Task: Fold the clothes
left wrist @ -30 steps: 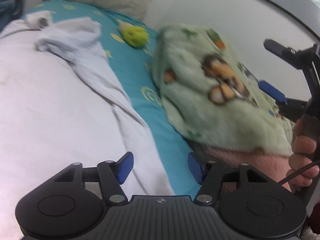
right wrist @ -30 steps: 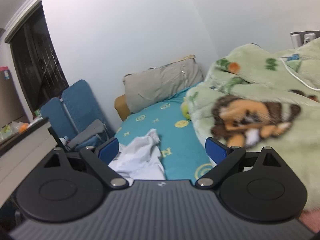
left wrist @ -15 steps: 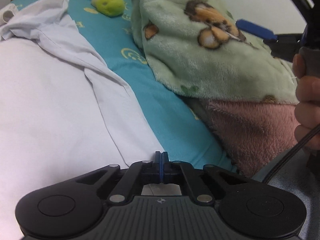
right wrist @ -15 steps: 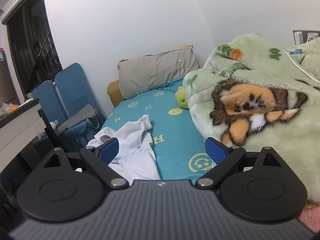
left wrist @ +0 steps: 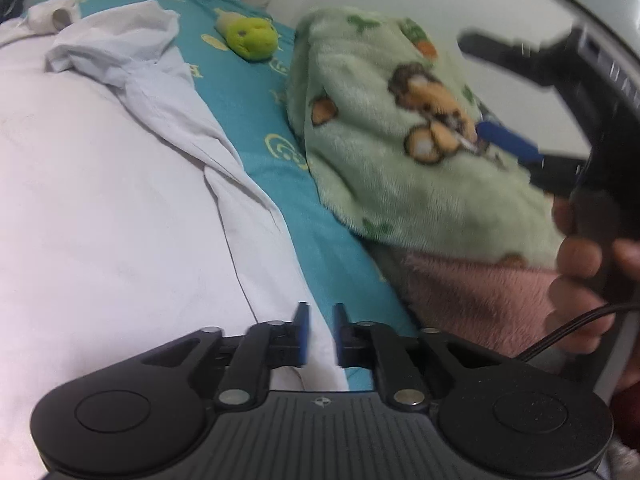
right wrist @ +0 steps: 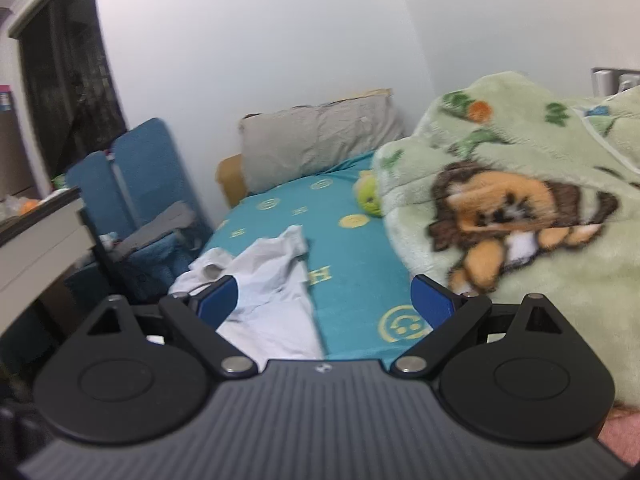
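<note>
Motion blur smears the right gripper [left wrist: 516,92] and the hand [left wrist: 580,264] holding it, jaws wide apart and empty, while the left gripper [left wrist: 320,334], jaws opening over the hem of the white shirt [left wrist: 120,184] on the teal sheet [left wrist: 320,248], grips nothing.

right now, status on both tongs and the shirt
Left tongs opening over white shirt edge, nothing gripped. Right tongs open, empty. Green blanket beside shirt, not on it.

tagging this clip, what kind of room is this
Most likely a bedroom: a bed with a teal sheet, a grey pillow against the wall, and a green fleece blanket heaped beside a white garment.
</note>
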`<action>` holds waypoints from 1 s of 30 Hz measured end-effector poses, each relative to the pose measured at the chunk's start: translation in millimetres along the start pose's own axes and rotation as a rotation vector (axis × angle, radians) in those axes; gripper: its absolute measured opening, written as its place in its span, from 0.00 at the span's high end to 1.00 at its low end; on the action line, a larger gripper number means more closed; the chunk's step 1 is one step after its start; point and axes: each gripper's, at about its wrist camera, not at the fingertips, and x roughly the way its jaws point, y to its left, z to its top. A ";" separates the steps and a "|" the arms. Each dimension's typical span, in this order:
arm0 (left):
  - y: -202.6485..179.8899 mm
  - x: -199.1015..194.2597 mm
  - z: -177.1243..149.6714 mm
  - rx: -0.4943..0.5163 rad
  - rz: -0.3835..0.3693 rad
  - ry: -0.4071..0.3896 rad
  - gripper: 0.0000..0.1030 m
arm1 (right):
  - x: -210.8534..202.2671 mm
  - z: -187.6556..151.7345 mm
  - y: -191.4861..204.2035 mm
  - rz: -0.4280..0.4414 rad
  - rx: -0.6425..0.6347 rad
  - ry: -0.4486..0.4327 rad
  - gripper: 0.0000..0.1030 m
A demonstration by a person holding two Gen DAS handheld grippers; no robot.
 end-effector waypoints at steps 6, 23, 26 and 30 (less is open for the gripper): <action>-22.4 23.4 -9.0 0.177 0.085 0.040 0.51 | 0.5 1.0 1.9 0.035 0.000 0.015 0.08; -34.2 43.7 -17.6 0.317 0.162 0.081 0.92 | 11.5 -5.6 4.3 -0.022 0.006 0.047 0.08; -33.3 37.9 -16.3 0.306 0.153 0.058 0.94 | 13.6 -6.6 3.4 -0.034 0.013 0.051 0.08; -27.0 11.0 -7.5 0.221 0.104 -0.011 0.94 | 15.2 -6.7 1.6 -0.048 0.023 0.053 0.08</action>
